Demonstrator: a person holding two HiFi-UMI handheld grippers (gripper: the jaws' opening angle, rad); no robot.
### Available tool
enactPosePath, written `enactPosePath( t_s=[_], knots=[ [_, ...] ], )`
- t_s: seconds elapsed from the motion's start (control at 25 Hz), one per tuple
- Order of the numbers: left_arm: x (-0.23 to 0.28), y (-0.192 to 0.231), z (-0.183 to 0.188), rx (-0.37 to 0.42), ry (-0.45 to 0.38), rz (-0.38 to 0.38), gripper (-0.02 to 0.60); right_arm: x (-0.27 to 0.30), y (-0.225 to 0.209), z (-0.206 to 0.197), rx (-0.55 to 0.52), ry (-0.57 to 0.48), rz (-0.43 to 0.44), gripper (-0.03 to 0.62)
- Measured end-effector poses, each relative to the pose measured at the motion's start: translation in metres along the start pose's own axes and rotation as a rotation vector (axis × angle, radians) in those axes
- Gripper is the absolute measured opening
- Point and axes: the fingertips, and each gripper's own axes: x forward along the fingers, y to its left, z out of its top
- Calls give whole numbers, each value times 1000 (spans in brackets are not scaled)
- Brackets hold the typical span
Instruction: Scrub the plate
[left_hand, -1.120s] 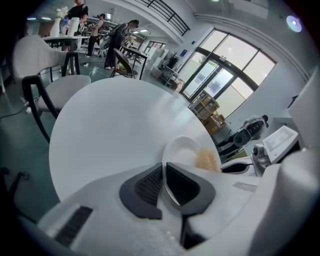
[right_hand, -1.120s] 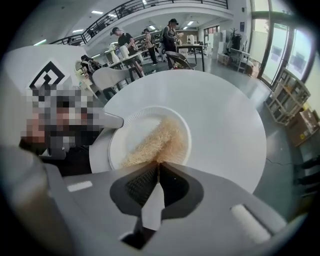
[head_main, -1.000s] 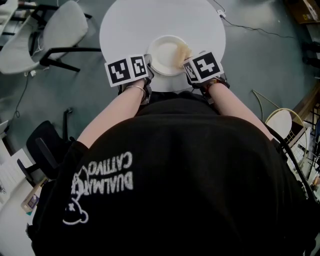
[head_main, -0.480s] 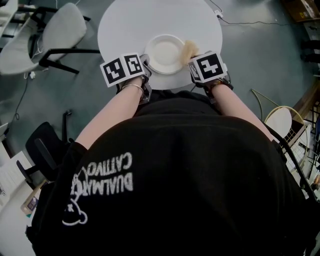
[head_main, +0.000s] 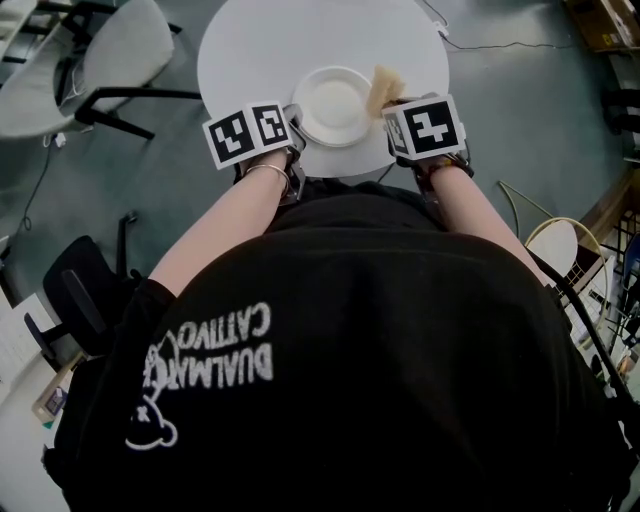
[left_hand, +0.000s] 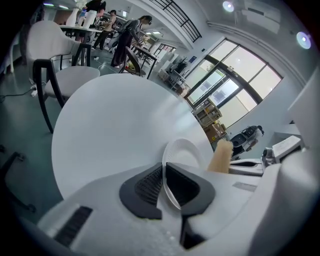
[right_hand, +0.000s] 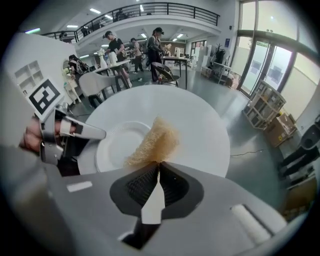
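The empty plate (head_main: 335, 105) lies top centre, its rim clamped by the left tool (head_main: 297, 135). The right tool (head_main: 390, 108) pinches a scrubber (head_main: 380, 88) at the plate's right edge.

1 plate (head_main: 333, 103), 1 tan scrub pad (head_main: 381, 88), 1 round white table (head_main: 270, 50). 2 grippers: left gripper (left_hand: 164, 175), right gripper (right_hand: 159, 172), w/ 1 marker cube each: left cube (head_main: 248, 133), right cube (head_main: 428, 126). 2 chairs: white chair (head_main: 120, 55), black chair (head_main: 75, 295). 1 floor cable (head_main: 500, 45). Bkgd ppl (right_hand: 114, 45) in right gripper view: approx 3, too small to be sure.
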Motion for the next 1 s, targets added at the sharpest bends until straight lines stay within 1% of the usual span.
enactPosePath(
  t_s=[0.04, 0.08, 0.16, 0.24, 0.32, 0.44, 0.56, 0.68, 0.76, 0.84, 1.0],
  knots=[
    [0, 0, 0, -3, 1, -2, 25, -2, 4, 6, -6, -13, 14, 23],
    [0, 0, -1, -10, 2, -4, 25, -2, 14, 12, -14, -27, 61, 23],
    [1, 1, -1, -27, -2, -4, 25, 1, 48, 19, -44, -27, 200, 23],
    [1, 1, 1, -38, -6, -3, 25, 6, 82, 19, -93, -1, 312, 23],
    [1, 1, 2, -43, -6, -4, 25, 10, 103, 14, -147, 23, 367, 25],
    [1, 1, 0, -52, -1, -6, 25, 17, 117, 7, -187, 43, 390, 25],
    [-1, 3, -2, -70, -2, -9, 25, 24, 120, 9, -152, 43, 406, 25],
    [-4, 5, -1, -100, -10, -19, 23, 30, 128, 8, -104, 49, 442, 25],
    [-5, 6, -2, -124, -15, -31, 23, 34, 132, 5, -101, 58, 454, 26],
    [-5, 7, -2, -128, -15, -36, 23, 38, 134, 2, -117, 69, 451, 26],
    [-7, 6, -4, -99, -7, -31, 25, 41, 130, -5, -170, 100, 417, 29]
  ],
)
